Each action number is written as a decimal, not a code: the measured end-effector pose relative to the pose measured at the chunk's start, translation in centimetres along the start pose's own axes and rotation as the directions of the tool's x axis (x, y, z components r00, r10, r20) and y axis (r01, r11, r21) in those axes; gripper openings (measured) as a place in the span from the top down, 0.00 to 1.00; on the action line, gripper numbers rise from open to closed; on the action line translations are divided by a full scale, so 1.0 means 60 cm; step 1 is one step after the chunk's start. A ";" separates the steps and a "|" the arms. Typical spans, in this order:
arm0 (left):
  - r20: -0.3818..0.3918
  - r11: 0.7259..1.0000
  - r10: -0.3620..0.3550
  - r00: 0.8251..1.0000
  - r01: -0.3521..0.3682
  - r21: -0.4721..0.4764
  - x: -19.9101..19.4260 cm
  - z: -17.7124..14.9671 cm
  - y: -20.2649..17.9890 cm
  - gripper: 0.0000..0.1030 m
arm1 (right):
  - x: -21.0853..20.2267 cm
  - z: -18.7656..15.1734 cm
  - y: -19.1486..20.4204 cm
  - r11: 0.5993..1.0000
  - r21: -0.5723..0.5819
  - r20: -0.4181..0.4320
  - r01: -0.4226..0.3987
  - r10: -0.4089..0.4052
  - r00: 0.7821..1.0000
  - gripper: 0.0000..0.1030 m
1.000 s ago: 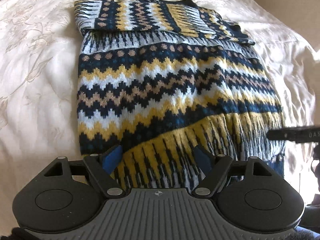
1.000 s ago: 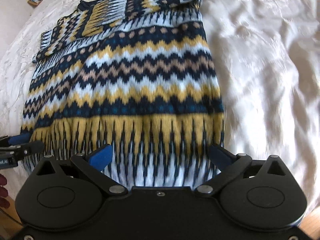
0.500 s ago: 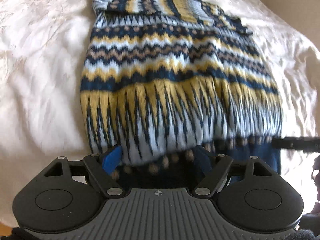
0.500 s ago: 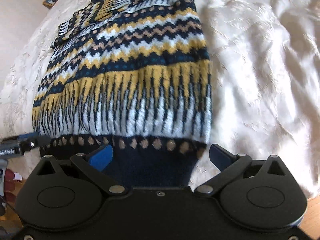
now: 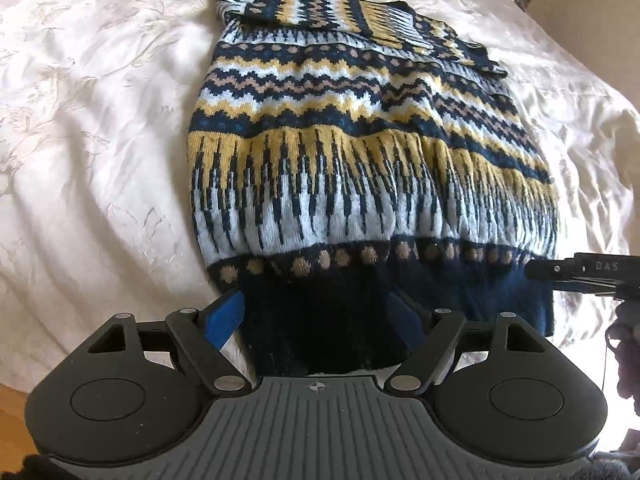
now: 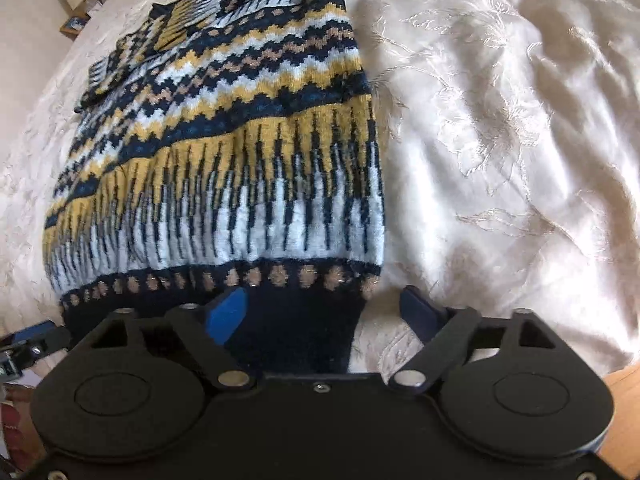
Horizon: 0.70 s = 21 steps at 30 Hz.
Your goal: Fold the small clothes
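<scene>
Now I am hovering both tools over the sweater [image 5: 360, 152] lying flat on the bedspread [image 5: 100, 160]: left gripper [image 5: 316, 316] standing wide, right gripper [image 6: 324, 312] closing around the dark hem [image 6: 296, 320]. Thick, soft knit; hem corners look the best hold.

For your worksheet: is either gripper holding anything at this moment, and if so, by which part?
Nothing is held yet. The left gripper stands open over the sweater's navy hem; the right gripper is closing over the hem's other corner, pads not yet pressing.
</scene>
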<state>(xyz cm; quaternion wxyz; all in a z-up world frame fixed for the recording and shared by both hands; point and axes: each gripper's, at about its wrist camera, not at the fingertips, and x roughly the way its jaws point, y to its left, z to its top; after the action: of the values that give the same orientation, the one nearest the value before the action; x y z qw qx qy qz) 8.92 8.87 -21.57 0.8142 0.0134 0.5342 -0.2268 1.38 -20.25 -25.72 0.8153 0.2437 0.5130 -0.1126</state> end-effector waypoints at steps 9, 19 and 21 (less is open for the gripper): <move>0.020 1.000 -0.006 1.000 0.006 0.001 -0.004 -0.012 -0.006 0.24 | -0.049 -0.008 0.016 0.997 -0.076 0.005 -0.027 0.027 1.000 0.89; 0.032 1.000 -0.015 0.999 0.016 -0.022 0.009 -0.022 0.010 0.24 | -0.045 -0.016 -0.018 0.998 -0.004 -0.016 -0.069 0.069 0.997 0.45; 0.038 1.000 -0.014 0.999 0.015 -0.026 0.013 -0.023 0.013 0.24 | -0.046 -0.021 -0.012 0.996 -0.028 -0.018 -0.080 0.080 0.997 0.31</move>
<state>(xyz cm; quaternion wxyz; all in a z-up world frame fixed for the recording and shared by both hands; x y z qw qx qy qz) 8.32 9.67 -23.01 0.8225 -0.0056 0.5220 -0.2257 -1.15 -20.41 -23.93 0.8184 0.2531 0.5111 -0.0703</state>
